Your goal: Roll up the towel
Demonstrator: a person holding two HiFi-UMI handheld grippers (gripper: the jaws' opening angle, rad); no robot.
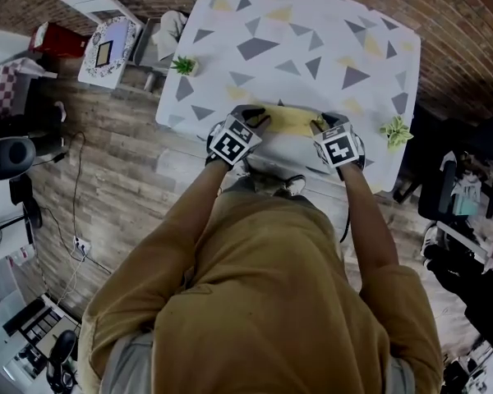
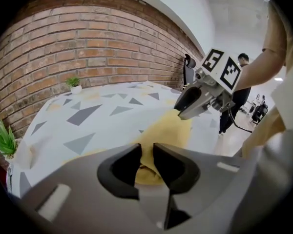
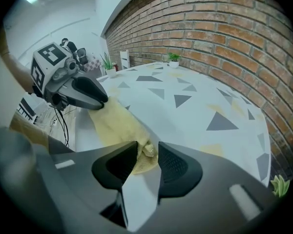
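At the near edge of the bench [image 1: 312,23], the yellow towel [image 1: 292,121] lies as a narrow band, seemingly partly rolled, with the left hand-held gripper [image 1: 260,121] and the right hand-held gripper [image 1: 318,125] each clamped on one end.

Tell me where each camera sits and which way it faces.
Head view: on the person's head, looking down at the table; shoulders, arms show.
Left gripper view: on the left gripper, looking over the towel toward the brick wall; own fingers show.
Right gripper view: on the right gripper, over the towel; own fingers show.
Both gripper views show the other gripper.
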